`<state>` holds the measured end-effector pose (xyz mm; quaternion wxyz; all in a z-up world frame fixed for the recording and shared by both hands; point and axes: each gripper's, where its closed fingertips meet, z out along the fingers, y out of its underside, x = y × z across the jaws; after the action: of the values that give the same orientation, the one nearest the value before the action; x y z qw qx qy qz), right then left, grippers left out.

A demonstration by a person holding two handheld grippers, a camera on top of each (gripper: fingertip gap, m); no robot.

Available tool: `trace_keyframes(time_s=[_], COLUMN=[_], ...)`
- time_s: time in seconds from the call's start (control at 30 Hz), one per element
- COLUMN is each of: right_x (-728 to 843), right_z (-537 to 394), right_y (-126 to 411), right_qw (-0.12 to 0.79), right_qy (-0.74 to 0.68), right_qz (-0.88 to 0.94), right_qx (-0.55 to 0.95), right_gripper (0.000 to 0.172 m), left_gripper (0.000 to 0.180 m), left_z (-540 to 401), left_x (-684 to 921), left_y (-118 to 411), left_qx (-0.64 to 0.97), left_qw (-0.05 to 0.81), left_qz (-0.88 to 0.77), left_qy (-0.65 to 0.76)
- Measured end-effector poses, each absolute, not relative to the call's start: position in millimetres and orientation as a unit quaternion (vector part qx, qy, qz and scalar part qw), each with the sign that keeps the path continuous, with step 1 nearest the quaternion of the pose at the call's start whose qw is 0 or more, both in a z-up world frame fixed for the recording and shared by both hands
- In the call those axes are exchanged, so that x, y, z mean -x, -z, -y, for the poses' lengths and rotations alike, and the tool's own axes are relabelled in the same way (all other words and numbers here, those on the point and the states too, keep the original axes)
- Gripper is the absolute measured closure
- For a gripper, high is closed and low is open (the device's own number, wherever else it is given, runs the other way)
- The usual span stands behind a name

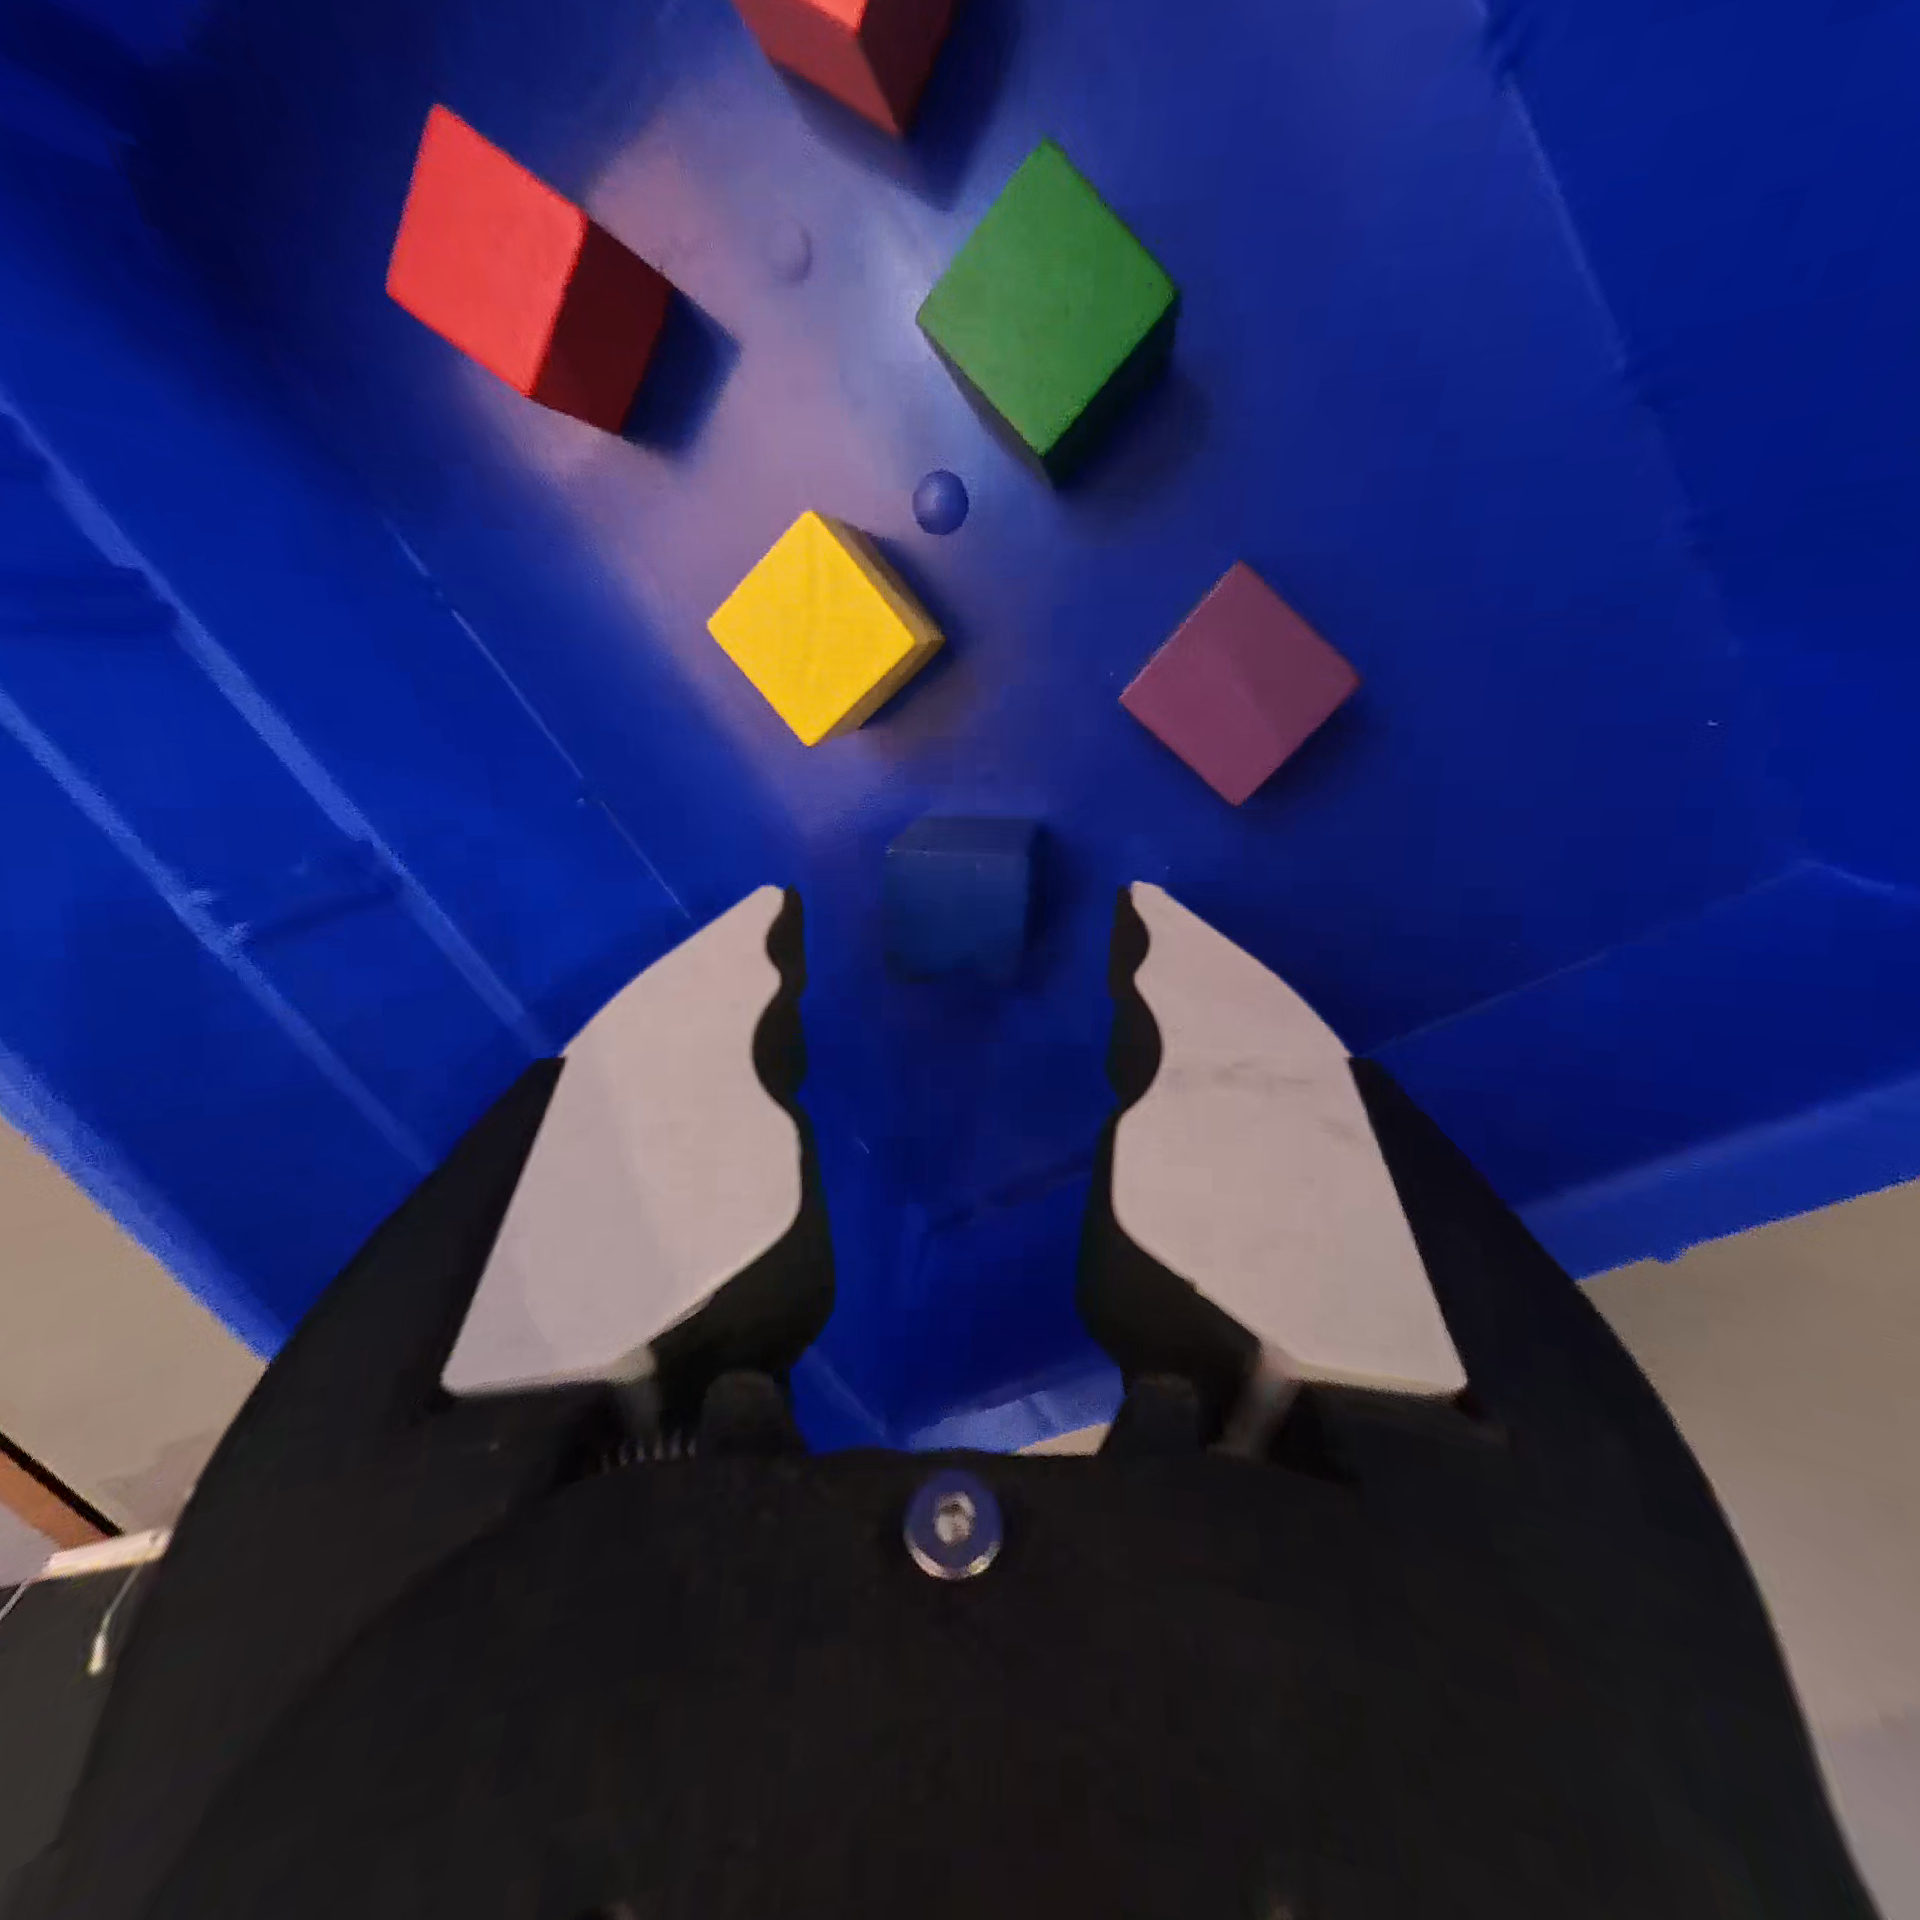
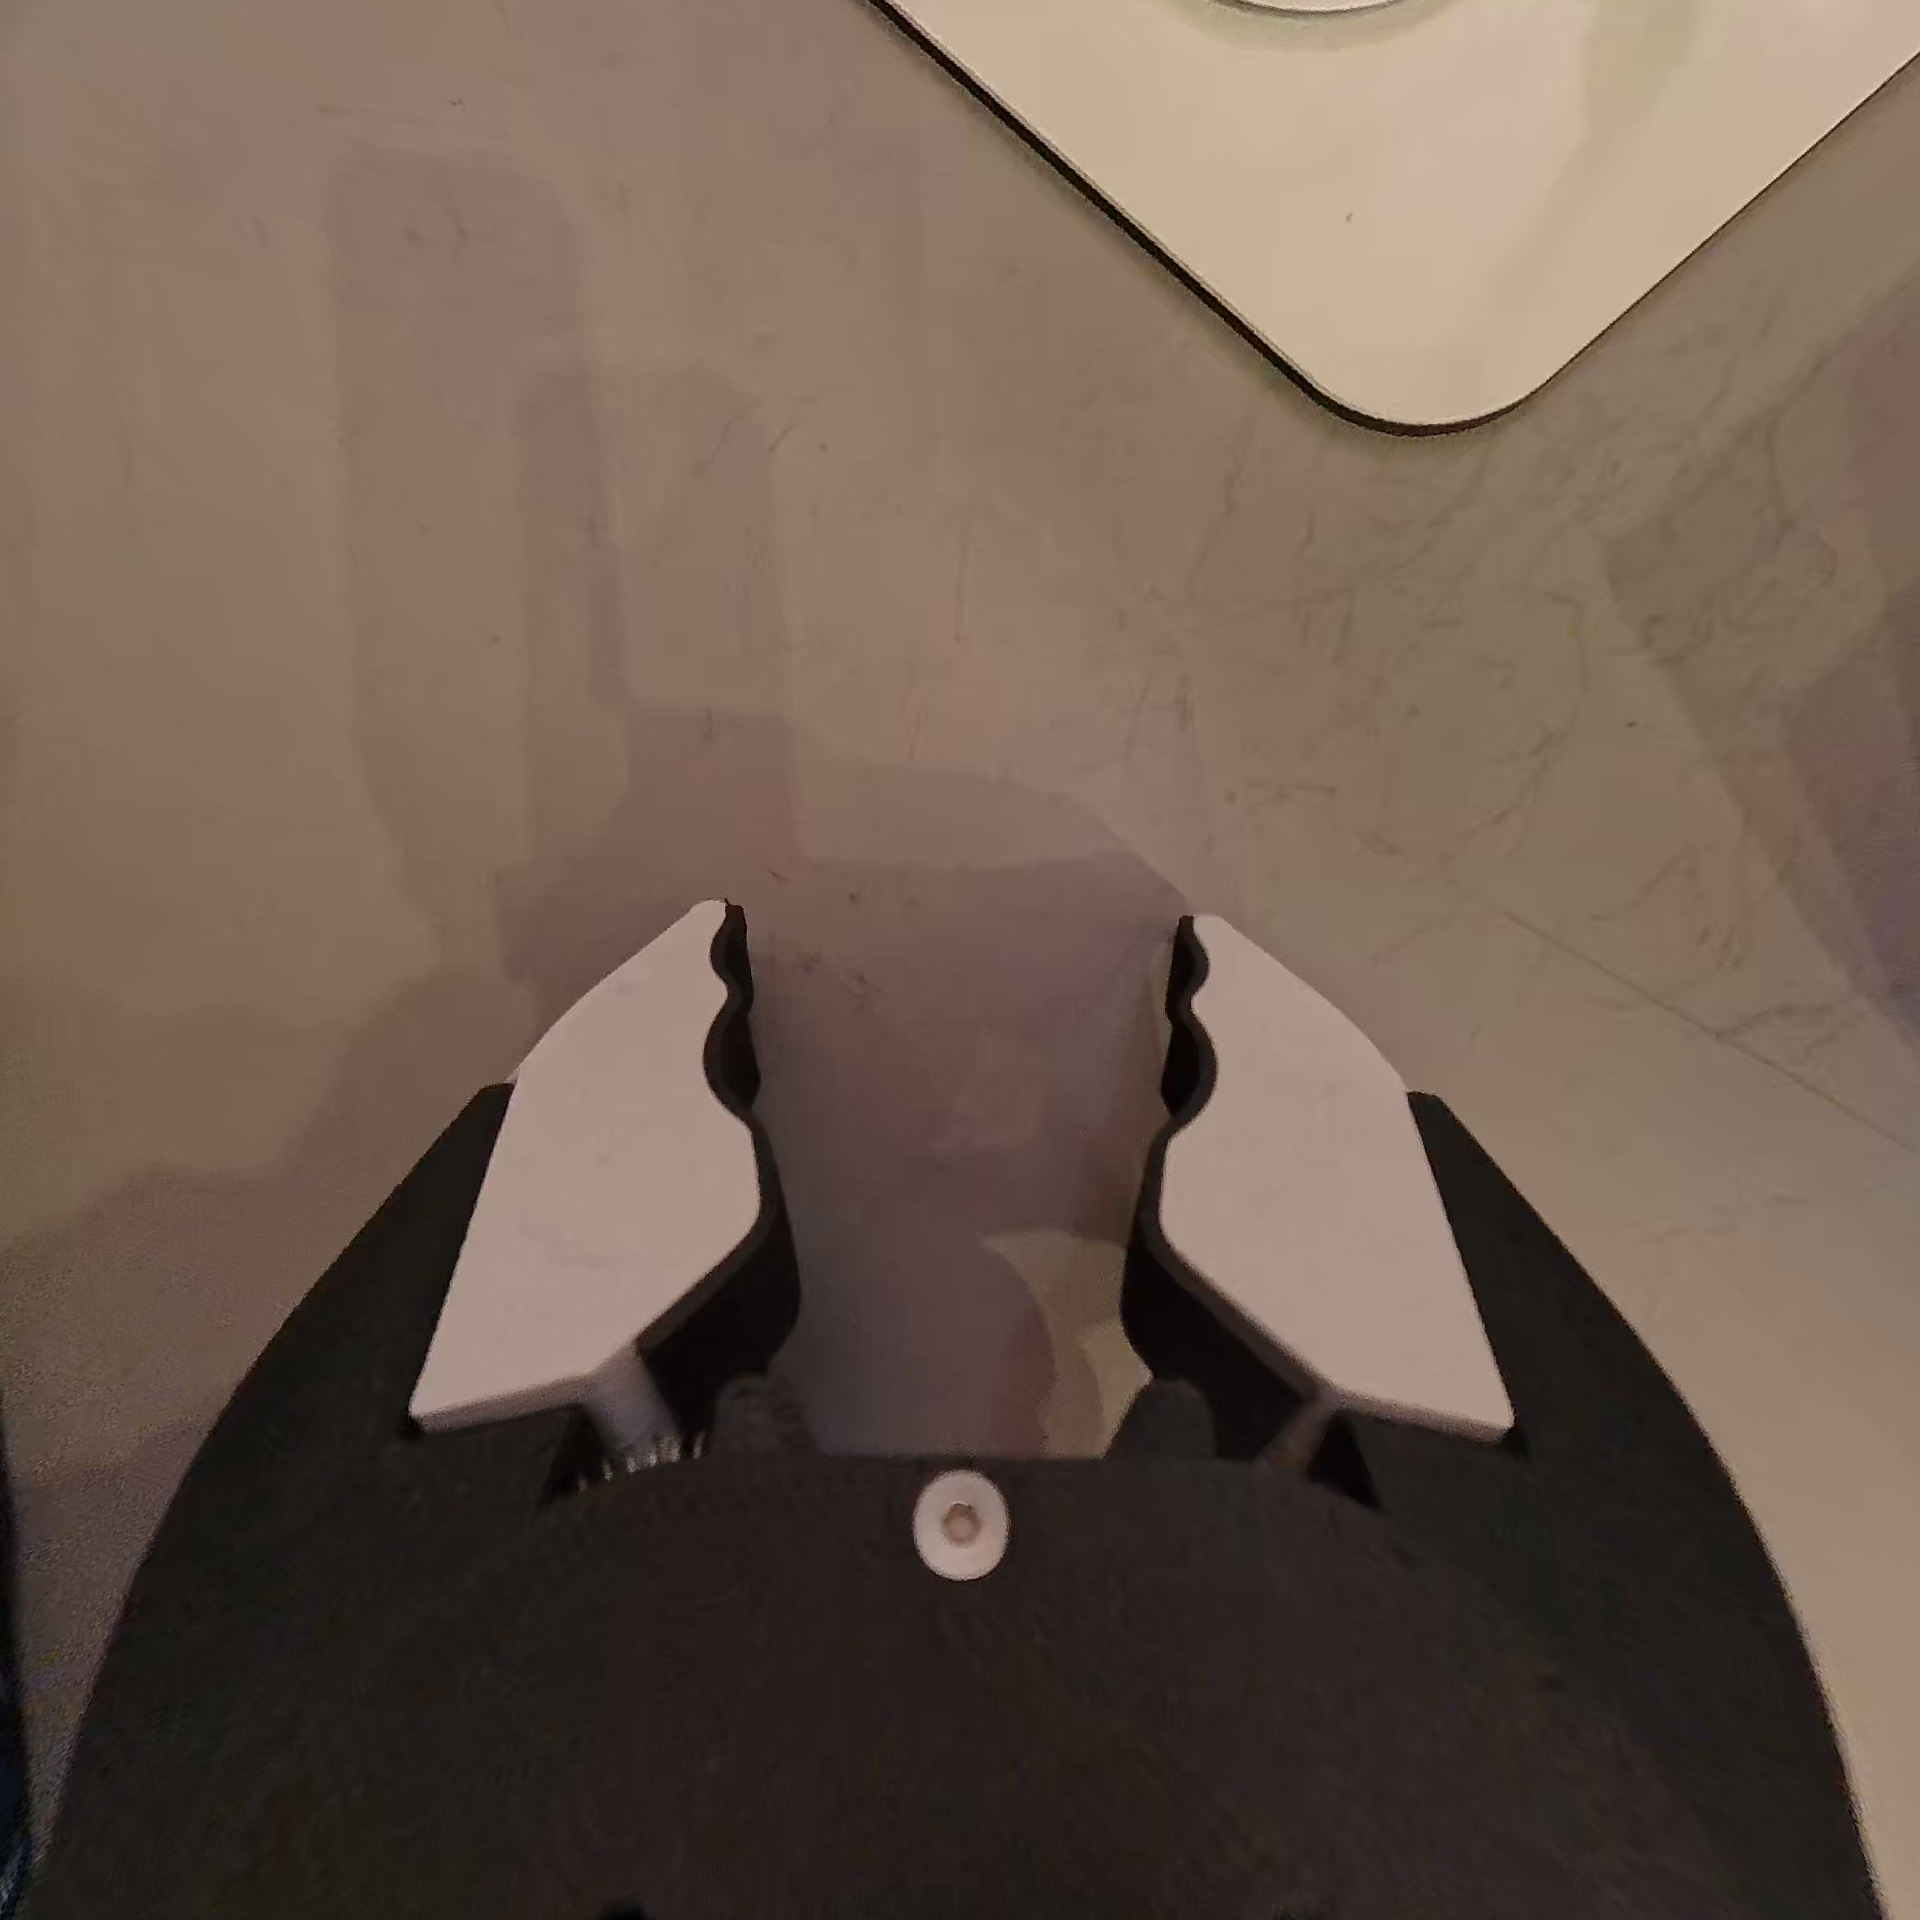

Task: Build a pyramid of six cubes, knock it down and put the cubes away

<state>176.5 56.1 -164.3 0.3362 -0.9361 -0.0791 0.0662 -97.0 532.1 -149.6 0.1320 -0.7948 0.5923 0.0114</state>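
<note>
**Cubes in blue bin; both grippers unloaded**

Left wrist view: the left gripper (image 1: 956, 904), black-bodied with pale grey finger plates and wavy black pads, looks down into a deep blue plastic bin (image 1: 312, 727). Its jaws stand apart. A small dark blue cube (image 1: 961, 899), blurred, shows in the gap just past the fingertips, with clear blue space on either side of it; neither pad touches it. Whether it rests on the bin floor or is in the air cannot be told.

Other cubes on the bin floor, all separate from one another:
- yellow wooden cube (image 1: 821, 629), just beyond the blue cube, slightly left
- purple cube (image 1: 1236, 681), right of the yellow one
- green cube (image 1: 1044, 307), farther in, right of centre
- red cube (image 1: 514, 265), farther in, left
- second red cube (image 1: 847, 47), at the top edge, partly cut off

A small round blue stud (image 1: 940, 502) sits on the bin floor between the yellow and green cubes. Outside the bin wall, a beige tabletop (image 1: 1766, 1403) shows at the lower corners.

Right wrist view: the right gripper (image 2: 956, 920), same build, is held over a beige, faintly veined tabletop (image 2: 416, 520). Jaws apart, only bare surface and shadow between the pads. A cream flat board with rounded corner and dark edge (image 2: 1403, 208) lies at upper right, well clear of the fingertips.
</note>
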Motion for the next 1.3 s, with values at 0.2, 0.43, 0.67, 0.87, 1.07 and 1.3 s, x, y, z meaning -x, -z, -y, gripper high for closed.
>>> trace_keyframes(time_s=[0.2,0.43,0.67,0.87,1.07,1.3], right_x=[-176.0,-175.3,-173.1,-170.8,-170.0,-170.6], right_z=[-56.0,-55.7,-59.1,-65.1,-68.4,-69.4], right_y=[164.3,163.9,162.0,161.7,162.0,161.3], right_qw=[0.34,0.347,0.364,0.37,0.378,0.381], right_qy=[-0.066,-0.068,-0.067,-0.065,-0.061,-0.064], right_qz=[0.077,0.074,0.07,0.075,0.076,0.073], right_qx=[0.935,0.932,0.926,0.924,0.921,0.919], right_gripper=[0.094,0.094,0.095,0.095,0.095,0.098], left_gripper=[0.151,0.151,0.152,0.152,0.152,0.152], left_z=[-527.0,-511.4,-386.4,-261.6,-203.6,-188.9], left_x=[103.4,99.2,57.6,12.3,-7.2,-12.3], left_y=[166.0,114.8,45.8,92.8,126.7,148.7], left_qx=[0.806,0.799,0.691,0.575,0.514,0.492], left_qw=[0.053,0.12,0.164,0.103,0.061,0.043], left_qz=[-0.59,-0.589,-0.7,-0.806,-0.85,-0.866], left_qy=[-0.024,0.009,0.072,0.09,0.1,0.082])
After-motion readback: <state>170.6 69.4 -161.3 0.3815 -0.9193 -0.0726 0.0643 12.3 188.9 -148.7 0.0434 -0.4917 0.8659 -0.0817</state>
